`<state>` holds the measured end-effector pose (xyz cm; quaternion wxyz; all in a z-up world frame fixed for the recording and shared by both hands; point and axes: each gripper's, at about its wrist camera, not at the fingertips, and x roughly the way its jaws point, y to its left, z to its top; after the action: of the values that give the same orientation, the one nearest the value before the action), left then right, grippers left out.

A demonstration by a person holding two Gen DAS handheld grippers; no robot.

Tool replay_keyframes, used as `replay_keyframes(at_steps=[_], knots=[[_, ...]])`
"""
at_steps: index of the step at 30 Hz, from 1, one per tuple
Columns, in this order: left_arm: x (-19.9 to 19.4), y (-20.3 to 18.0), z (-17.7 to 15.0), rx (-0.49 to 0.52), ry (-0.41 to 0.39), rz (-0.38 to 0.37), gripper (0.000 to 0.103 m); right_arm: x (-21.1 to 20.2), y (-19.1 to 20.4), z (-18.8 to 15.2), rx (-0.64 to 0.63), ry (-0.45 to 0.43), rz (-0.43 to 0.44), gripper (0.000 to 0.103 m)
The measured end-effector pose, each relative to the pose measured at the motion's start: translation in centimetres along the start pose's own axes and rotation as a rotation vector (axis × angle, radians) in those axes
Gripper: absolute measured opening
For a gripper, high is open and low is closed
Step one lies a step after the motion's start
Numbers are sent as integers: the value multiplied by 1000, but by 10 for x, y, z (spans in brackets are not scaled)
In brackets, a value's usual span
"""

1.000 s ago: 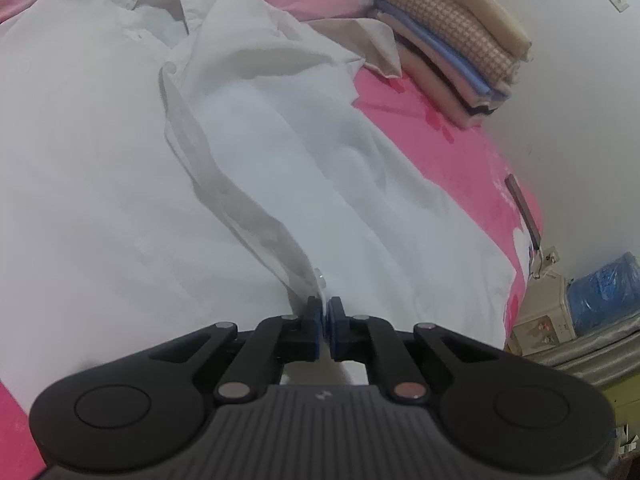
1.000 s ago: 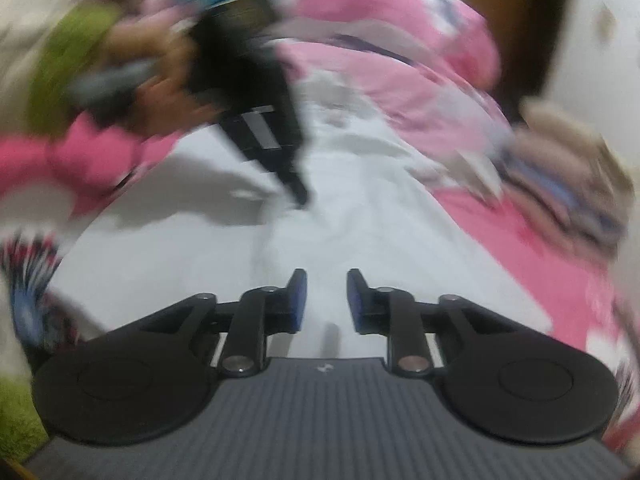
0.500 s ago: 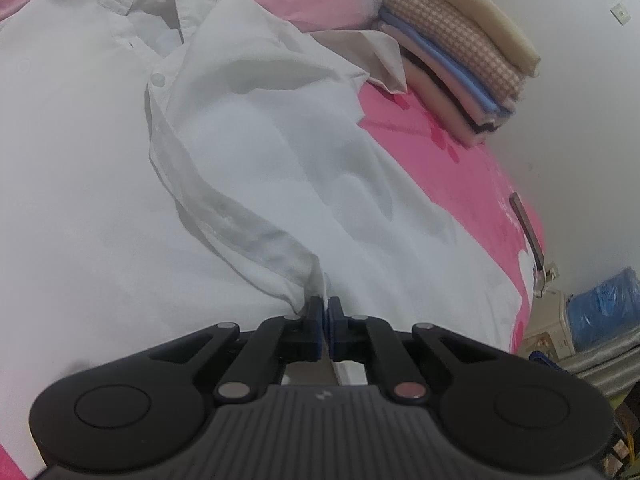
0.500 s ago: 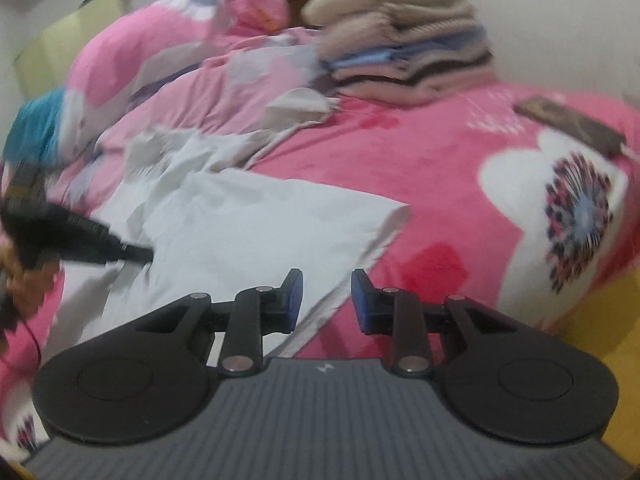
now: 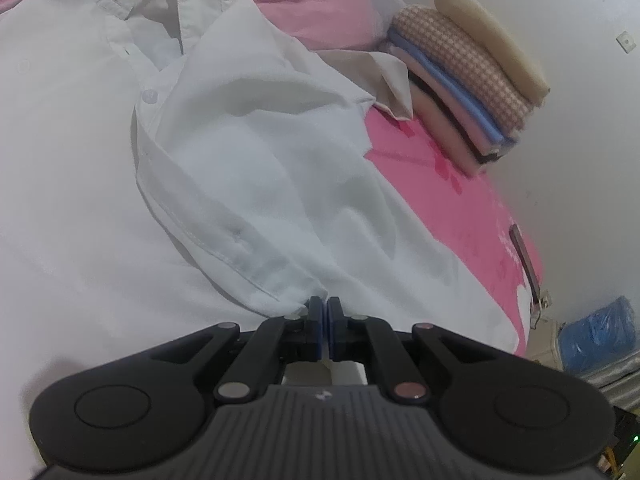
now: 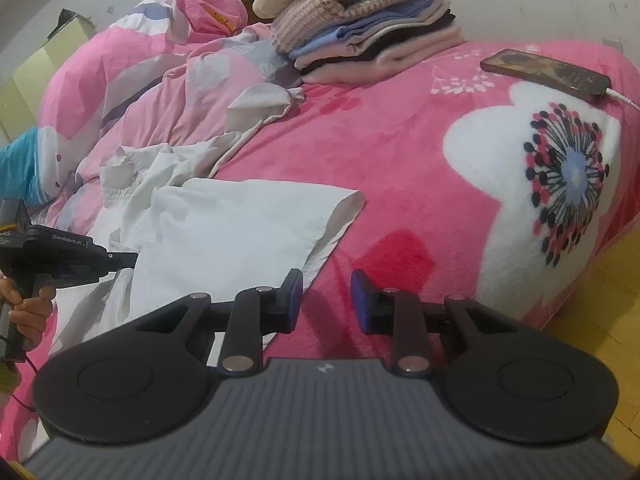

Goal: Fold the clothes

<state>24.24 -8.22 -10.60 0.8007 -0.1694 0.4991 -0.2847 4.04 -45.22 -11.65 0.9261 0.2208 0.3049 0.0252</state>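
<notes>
A white button shirt (image 5: 248,168) lies spread on the pink blanket (image 6: 400,168), collar at the far end. My left gripper (image 5: 324,305) is shut on the edge of the shirt's front placket, low over the cloth. From the right wrist view the same shirt (image 6: 224,232) lies at the left, and my left gripper (image 6: 120,258) pinches it there, held by a hand (image 6: 24,312). My right gripper (image 6: 326,284) stands open over the blanket, just right of the shirt's hem, with nothing between its fingers.
A stack of folded clothes (image 6: 360,28) sits at the bed's far end, also in the left wrist view (image 5: 460,92). A phone (image 6: 544,70) on a cable lies near the right edge. A bunched pink duvet (image 6: 140,72) fills the far left. The bed drops off to a yellow floor (image 6: 608,320).
My left gripper has brought the pinched placket down closer to the shirt body. My right gripper swung round from the person's side to the shirt's hem, staying open.
</notes>
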Motion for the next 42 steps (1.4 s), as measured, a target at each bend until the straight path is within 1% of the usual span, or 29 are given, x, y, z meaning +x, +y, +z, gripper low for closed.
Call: replay_keyframes(at_steps=[3,9,10,12,17,19,22,27,30,33,42], knots=[[1,1,1,-5,-4,-4,3,0,-2,1,14,-4,6,26],[-1,1,0,-5,-4,-12,4,-5,-12,7,112,-19,74,26],[-1,1,-1,-6,-2,-16,8,-6,-14,8,128,-21,85,26],[-3,1,-2,-11,0,-26,11,-8,-17,10,161,-26,108,26],[-6,-3,-5,-11,8,-46,24,-9,-25,15,251,-32,174,26],[-7,-5,-7,-9,11,-52,27,-6,-28,18,295,-27,206,27],[-8,-6,-9,-9,14,-62,30,3,-34,22,368,-7,235,29],[-9,-7,-12,-6,13,-71,30,22,-49,24,507,34,309,30],[-9,-5,-13,-7,13,-76,30,31,-53,24,548,61,318,31],[-9,-3,-12,-10,16,-84,30,35,-54,22,564,81,294,30],[-7,0,-12,-19,15,-101,30,45,-54,29,579,77,277,31]])
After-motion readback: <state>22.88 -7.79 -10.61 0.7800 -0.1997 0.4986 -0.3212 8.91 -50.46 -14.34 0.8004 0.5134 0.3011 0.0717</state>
